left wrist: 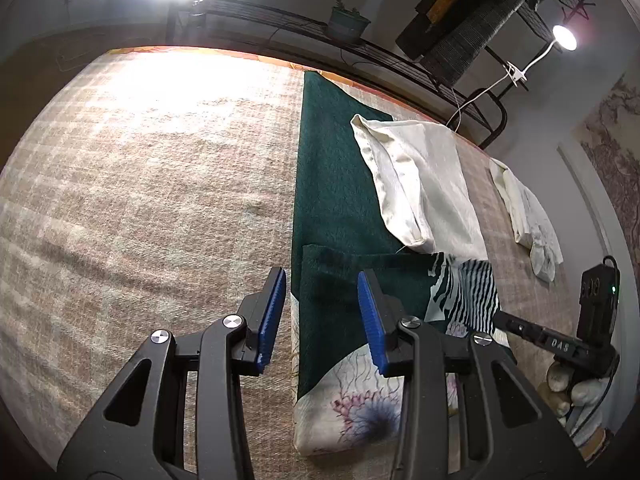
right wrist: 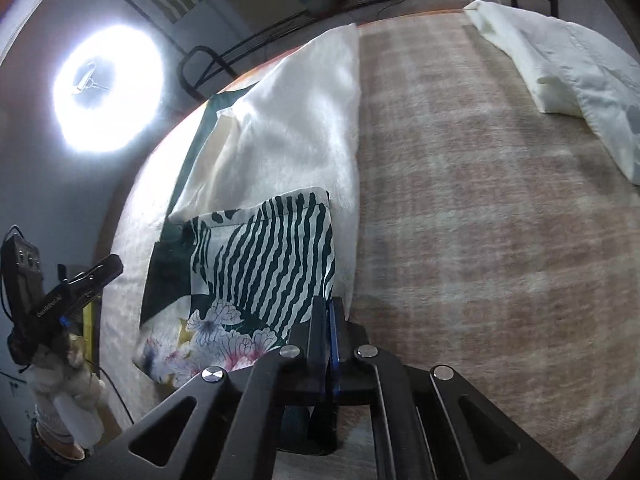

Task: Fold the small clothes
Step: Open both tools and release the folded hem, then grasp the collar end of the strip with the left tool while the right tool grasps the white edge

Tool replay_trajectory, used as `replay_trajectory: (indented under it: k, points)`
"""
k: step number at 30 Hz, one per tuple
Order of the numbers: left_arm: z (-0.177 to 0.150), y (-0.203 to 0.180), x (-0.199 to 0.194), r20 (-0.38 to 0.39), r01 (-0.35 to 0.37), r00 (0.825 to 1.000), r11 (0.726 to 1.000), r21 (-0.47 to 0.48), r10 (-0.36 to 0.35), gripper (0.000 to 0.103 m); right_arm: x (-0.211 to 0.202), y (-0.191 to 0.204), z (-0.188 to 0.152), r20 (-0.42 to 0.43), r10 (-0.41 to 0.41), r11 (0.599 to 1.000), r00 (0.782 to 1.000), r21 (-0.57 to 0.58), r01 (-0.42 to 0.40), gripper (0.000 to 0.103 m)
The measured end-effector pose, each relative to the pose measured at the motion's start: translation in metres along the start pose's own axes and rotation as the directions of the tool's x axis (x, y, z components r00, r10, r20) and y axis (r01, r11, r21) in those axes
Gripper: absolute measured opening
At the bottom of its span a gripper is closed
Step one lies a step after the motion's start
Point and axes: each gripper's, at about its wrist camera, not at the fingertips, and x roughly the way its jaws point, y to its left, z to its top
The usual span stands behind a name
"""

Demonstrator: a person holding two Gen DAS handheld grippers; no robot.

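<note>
- The checked beige blanket (left wrist: 140,200) covers the whole surface and carries every cloth; its far edge runs along a black metal rail (left wrist: 280,28).
- A dark green cloth (left wrist: 332,184) lies as a long strip from the far edge of the blanket toward the near edge, a little right of the middle in the left wrist view.
- A folded white cloth (left wrist: 424,184) rests partly on the green strip, on its right side, about halfway along it.
- A second white cloth (left wrist: 528,216), crumpled, lies apart near the right edge of the blanket.
- The patterned garment (right wrist: 264,264), with dark stripes and printed flowers, lies at the near end of the green strip. Its striped part touches the near end of the folded white cloth.
- The left gripper (left wrist: 322,316) hangs above the near left side of the green strip. Its blue pads stand partly apart and nothing is between them.
- The right gripper (right wrist: 329,320) is at the near right corner of the patterned garment. Its jaws are pressed together; it seems to pinch the edge of the fabric, but the fingers hide the contact, so I cannot be sure.
- A ring lamp (right wrist: 108,92) shines strongly beyond the far edge and washes out the blanket there.
</note>
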Motion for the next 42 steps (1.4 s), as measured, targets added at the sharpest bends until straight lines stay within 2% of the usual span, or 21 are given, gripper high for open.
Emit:
replay_trajectory:
  k: [1, 4, 5, 7, 11, 14, 18, 20, 22, 27, 31, 36, 40, 42]
  points:
    - [0.001, 0.001, 0.000, 0.002, -0.004, 1.000, 1.000, -0.002, 0.004, 0.037, 0.000, 0.002, -0.001, 0.003, 0.005, 1.000, 1.000, -0.017, -0.005, 0.000]
    - [0.006, 0.003, 0.001, 0.008, -0.008, 1.000, 1.000, -0.008, 0.008, 0.037, -0.004, 0.010, 0.000, -0.006, -0.010, 0.998, 1.000, -0.061, 0.009, 0.009]
    - [0.009, 0.004, 0.002, 0.010, -0.007, 1.000, 1.000, -0.009, 0.007, 0.037, -0.007, 0.010, 0.001, 0.003, -0.015, 0.998, 1.000, -0.060, 0.015, 0.017]
    - [0.017, 0.004, 0.002, 0.018, -0.003, 1.000, 1.000, -0.008, 0.003, 0.037, -0.013, 0.012, 0.005, 0.037, -0.034, 0.998, 0.999, -0.059, 0.036, 0.027]
    - [0.039, 0.005, 0.007, 0.044, 0.015, 0.999, 1.000, -0.006, -0.015, 0.038, -0.024, 0.008, 0.022, 0.081, -0.022, 0.998, 0.996, -0.061, 0.027, 0.028]
    - [0.063, 0.007, 0.019, 0.062, 0.026, 0.998, 1.000, -0.009, -0.025, 0.045, -0.029, 0.003, 0.044, 0.123, -0.011, 0.997, 0.992, -0.070, 0.020, 0.041]
    - [0.100, 0.005, 0.050, 0.042, 0.022, 0.999, 0.999, 0.028, -0.024, 0.049, -0.027, -0.008, 0.081, 0.170, 0.002, 0.996, 0.985, -0.086, 0.012, 0.043]
    - [0.116, 0.007, 0.066, 0.024, 0.027, 0.999, 0.999, 0.035, -0.028, 0.049, -0.017, -0.008, 0.096, 0.173, 0.014, 0.996, 0.985, -0.093, 0.002, 0.052]
    - [0.134, 0.010, 0.085, 0.015, 0.031, 0.999, 0.999, 0.025, -0.031, 0.050, -0.009, -0.013, 0.116, 0.167, 0.059, 0.994, 0.984, -0.105, -0.042, 0.061]
    - [0.169, 0.024, 0.127, -0.003, 0.046, 0.999, 0.998, -0.035, -0.046, 0.052, 0.016, -0.024, 0.161, 0.183, 0.100, 0.993, 0.978, -0.079, -0.087, 0.063]
    - [0.188, 0.024, 0.160, -0.021, 0.032, 0.999, 0.999, -0.030, -0.032, 0.052, 0.041, -0.032, 0.192, 0.189, 0.096, 0.995, 0.977, -0.052, -0.088, 0.062]
    - [0.205, 0.016, 0.181, 0.006, 0.007, 1.000, 1.000, 0.014, -0.007, 0.052, 0.073, -0.037, 0.226, 0.190, 0.101, 0.995, 0.977, -0.030, -0.097, 0.061]
    - [0.214, 0.015, 0.187, 0.035, 0.020, 0.999, 1.000, -0.003, -0.019, 0.052, 0.091, -0.036, 0.242, 0.201, 0.113, 0.994, 0.973, -0.023, -0.110, 0.060]
    - [0.215, 0.010, 0.191, 0.041, 0.016, 0.999, 1.000, 0.026, -0.017, 0.051, 0.096, -0.031, 0.246, 0.204, 0.112, 0.994, 0.973, -0.043, -0.105, 0.052]
